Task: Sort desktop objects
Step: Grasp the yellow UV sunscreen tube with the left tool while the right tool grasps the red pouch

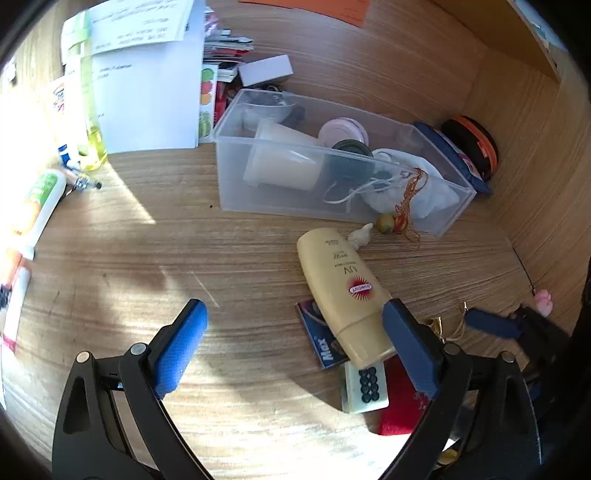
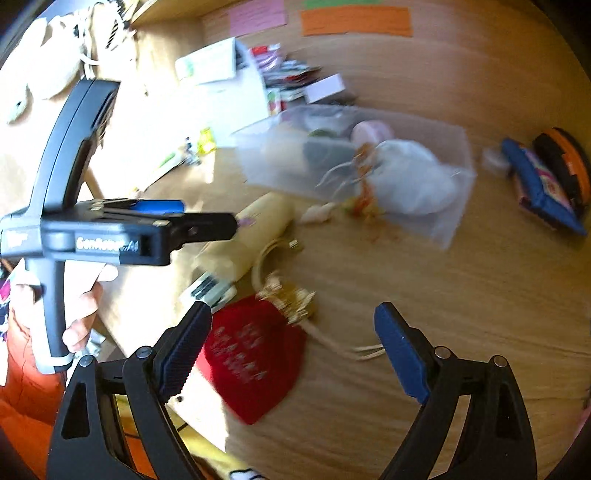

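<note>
Left wrist view, left gripper point(image 1: 295, 332) spread wide and empty, yellow sunscreen bottle point(image 1: 343, 295) beside its right finger.

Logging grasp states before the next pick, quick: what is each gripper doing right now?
Left gripper: open, holding nothing; bare desk between its jaws.
Right gripper: open, holding nothing; it hangs above the red pouch.

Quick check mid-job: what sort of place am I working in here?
Probably a home desk or study nook: wood-grain desktop, paper stack, sticky notes on the wall, clear bin of odds and ends.
</note>
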Demonstrator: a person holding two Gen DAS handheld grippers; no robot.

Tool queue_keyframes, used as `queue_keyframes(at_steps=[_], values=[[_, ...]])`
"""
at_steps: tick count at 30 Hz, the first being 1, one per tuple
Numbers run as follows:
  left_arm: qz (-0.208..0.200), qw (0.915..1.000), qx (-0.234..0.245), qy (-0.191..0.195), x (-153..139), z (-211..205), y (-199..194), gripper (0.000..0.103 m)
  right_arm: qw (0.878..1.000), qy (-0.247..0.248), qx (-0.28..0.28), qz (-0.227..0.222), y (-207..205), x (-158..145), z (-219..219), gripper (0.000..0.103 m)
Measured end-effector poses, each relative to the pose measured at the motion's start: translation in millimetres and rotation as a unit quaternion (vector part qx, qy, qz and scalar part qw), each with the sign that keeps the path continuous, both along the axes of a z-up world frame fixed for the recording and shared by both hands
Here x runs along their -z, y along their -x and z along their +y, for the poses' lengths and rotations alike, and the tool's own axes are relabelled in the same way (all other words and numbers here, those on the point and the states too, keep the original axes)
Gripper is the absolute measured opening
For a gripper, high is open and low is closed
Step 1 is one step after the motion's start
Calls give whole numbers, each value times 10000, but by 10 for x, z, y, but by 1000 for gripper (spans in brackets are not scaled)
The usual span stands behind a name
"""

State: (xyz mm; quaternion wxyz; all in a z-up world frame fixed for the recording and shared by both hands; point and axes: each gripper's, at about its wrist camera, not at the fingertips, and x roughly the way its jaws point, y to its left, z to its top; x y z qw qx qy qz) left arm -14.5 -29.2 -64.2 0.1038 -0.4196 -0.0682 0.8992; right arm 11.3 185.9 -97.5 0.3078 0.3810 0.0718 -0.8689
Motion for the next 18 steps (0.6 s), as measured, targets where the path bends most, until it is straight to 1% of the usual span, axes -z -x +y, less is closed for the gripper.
queue_keyframes(at_steps=[4,5,8,9,10,12,13,14,15,18], values=[[-41,10000,-27,-35,-4,-14,-23,97,9995,-272,-103,108,-82,137,-149,85],[-50,10000,-15,-37,-6,-2,-25,97,9994,-304,-118,144,-91,162,-176,83],[-63,9999,65,-72,-11,23,-11,97,9986,-409,-125,325,-127,226,-243,70],[-56,9999,120,-52,-16,61,3,97,9986,-392,-126,342,-135,232,-246,61],[-50,9999,141,-20,-19,89,16,97,9987,-361,-127,336,-132,238,-242,59],[-39,9998,186,63,-20,167,55,97,9986,-371,-86,370,-118,239,-220,43],[-37,9997,207,92,-16,198,72,97,9987,-354,-84,354,-103,241,-201,40],[-38,9997,218,115,-11,224,93,97,9988,-336,-46,355,-91,241,-178,33],[-51,9996,242,153,3,263,123,97,9987,-342,-13,372,-82,229,-153,29],[-87,9992,265,269,24,349,205,97,9978,-404,189,500,-68,189,-45,26]])
